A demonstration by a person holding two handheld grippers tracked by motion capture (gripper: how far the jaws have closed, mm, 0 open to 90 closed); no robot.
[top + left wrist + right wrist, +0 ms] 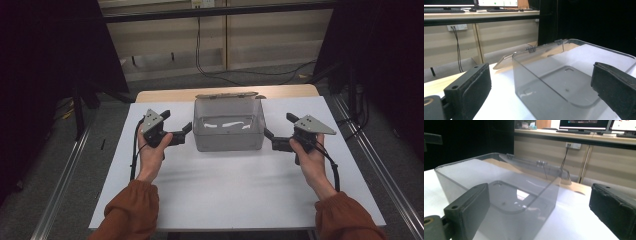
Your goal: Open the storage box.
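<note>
Where fingers gape: clear rectangular plastic box [228,131], hinged lid [227,95] back.

The box [228,125] stands on the table [235,195], toward its far edge. Its lid [227,95] hangs open behind the box. The left gripper [184,133] sits just left of the box, the right gripper [269,135] just right, 2 flanking it.
</note>
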